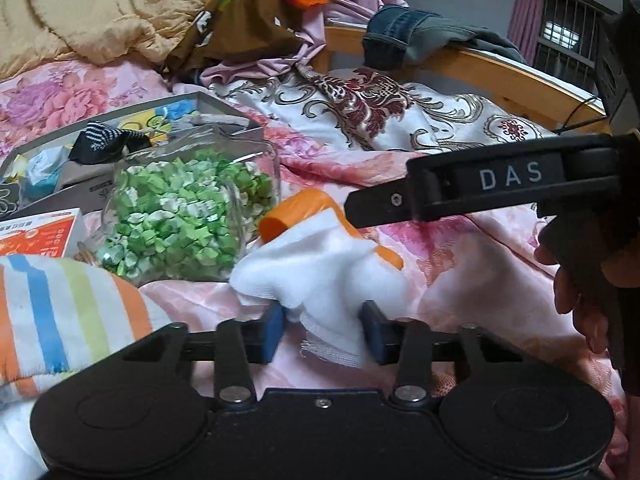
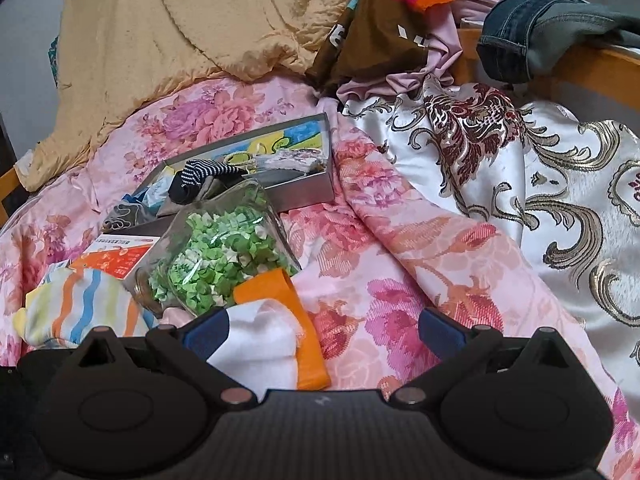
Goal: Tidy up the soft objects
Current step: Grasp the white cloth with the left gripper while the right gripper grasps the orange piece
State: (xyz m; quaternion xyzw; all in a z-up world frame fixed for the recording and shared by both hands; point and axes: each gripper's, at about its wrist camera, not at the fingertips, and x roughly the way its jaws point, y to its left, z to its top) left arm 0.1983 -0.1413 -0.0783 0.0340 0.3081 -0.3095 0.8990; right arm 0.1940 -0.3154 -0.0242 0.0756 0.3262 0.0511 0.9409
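The white cloth with orange trim [image 1: 320,264] lies crumpled on the bed's pink floral quilt [image 1: 460,280], soft and napped, its near edge frayed to loose threads. An orange band rolls over at its far end. The left tool [image 1: 324,326] is clamped on a bunched fold of this cloth: both blue pads [image 1: 274,334] press into the white fabric from either side. The tool points forward and downward onto the quilt.

The right tool [image 2: 324,330] has its jaws wide apart. Its left blue pad [image 2: 208,334] sits over the white cloth [image 2: 264,344], but the right pad stands well apart above the quilt, so nothing is gripped. In the left wrist view the right tool's black body, lettered "DAS", reaches in from the right edge, with fingers of the person's hand [image 1: 576,292] curled round its grip.

Just beyond the cloth lies a clear glass jar [image 1: 188,208] on its side, packed with small green and white folded paper pieces. A striped towel [image 1: 60,312], terry-textured with orange, blue and green bands, lies to the left. Behind the jar sits a shallow grey box [image 2: 280,168] holding a dark striped sock [image 2: 204,178]. A glossy cream brocade cover [image 2: 540,184] with maroon and gold scrollwork lies to the right.
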